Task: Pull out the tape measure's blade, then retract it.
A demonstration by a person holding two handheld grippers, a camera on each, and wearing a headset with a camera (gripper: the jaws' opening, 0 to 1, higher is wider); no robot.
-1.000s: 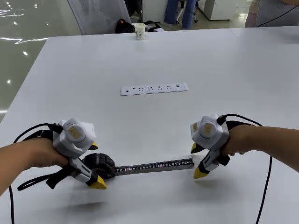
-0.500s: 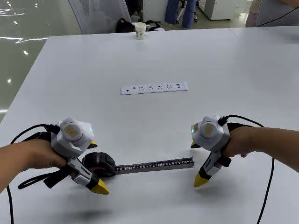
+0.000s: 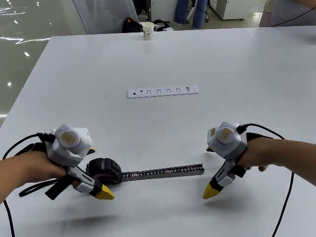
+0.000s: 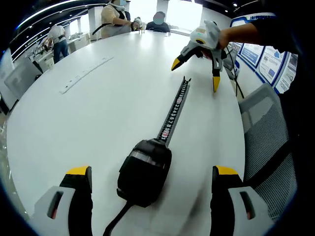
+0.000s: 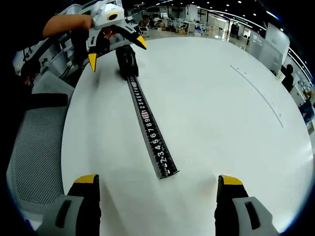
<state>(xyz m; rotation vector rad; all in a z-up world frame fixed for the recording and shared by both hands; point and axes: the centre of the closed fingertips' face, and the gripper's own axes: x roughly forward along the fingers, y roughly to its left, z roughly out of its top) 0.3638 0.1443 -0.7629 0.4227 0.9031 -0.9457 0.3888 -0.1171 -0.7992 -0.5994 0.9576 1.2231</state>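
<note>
Both agape, left tongs (image 4: 151, 172), right tongs (image 5: 159, 180); flat numbered blade (image 5: 147, 123) extended

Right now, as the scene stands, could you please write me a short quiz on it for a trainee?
1. True or false: the right gripper is shut on the blade.
2. The left gripper's jaws stand: A) open, on either side of the tape measure case; B) shut on the case; C) shut on the blade.
3. Fill in: the blade lies flat on the table, ____ (pulled out or retracted).

Key: 1 false, its jaws stand open, apart from the blade's tip; 2 A; 3 pulled out.
</note>
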